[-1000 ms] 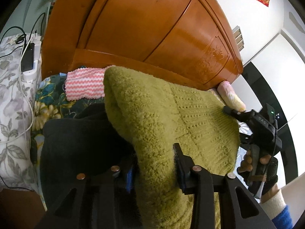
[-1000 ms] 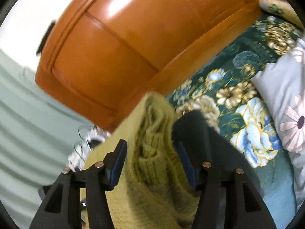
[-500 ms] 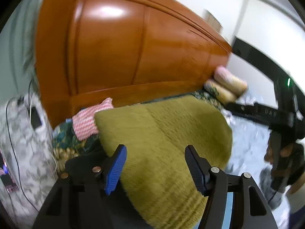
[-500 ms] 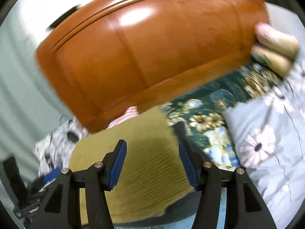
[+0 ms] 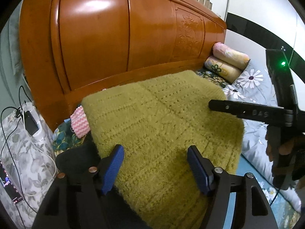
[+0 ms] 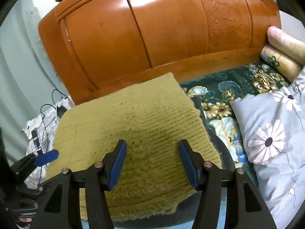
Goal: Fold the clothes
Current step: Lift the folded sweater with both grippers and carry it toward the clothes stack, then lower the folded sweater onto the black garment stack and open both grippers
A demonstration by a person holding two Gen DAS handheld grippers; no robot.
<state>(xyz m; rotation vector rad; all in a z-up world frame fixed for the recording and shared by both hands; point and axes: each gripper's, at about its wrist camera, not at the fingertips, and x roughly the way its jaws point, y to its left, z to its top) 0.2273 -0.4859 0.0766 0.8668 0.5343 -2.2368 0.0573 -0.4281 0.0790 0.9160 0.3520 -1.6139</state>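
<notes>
An olive-green knit sweater (image 5: 156,114) lies folded flat on the bed, on top of a black garment (image 5: 76,156). It also shows in the right wrist view (image 6: 133,122). My left gripper (image 5: 155,164) is open and empty, hovering just above the sweater's near edge. My right gripper (image 6: 151,162) is open and empty above the sweater's near part. The right gripper also shows at the right in the left wrist view (image 5: 247,112), over the sweater's right side. A blue pad of the left gripper (image 6: 45,157) shows at the left of the right wrist view.
An orange wooden headboard (image 5: 114,38) stands behind the sweater. A pink-and-white zigzag cloth (image 5: 80,123) lies at its left. Rolled pillows (image 5: 226,63) and a grey flowered quilt (image 6: 276,133) lie at the right. A bedside stand with cables and a charger (image 5: 28,122) is at the left.
Both grippers let go of the sweater and opened. The sweater, held up and bunched a second ago, now lies flat on the black garment. Both grippers pulled back above it.
</notes>
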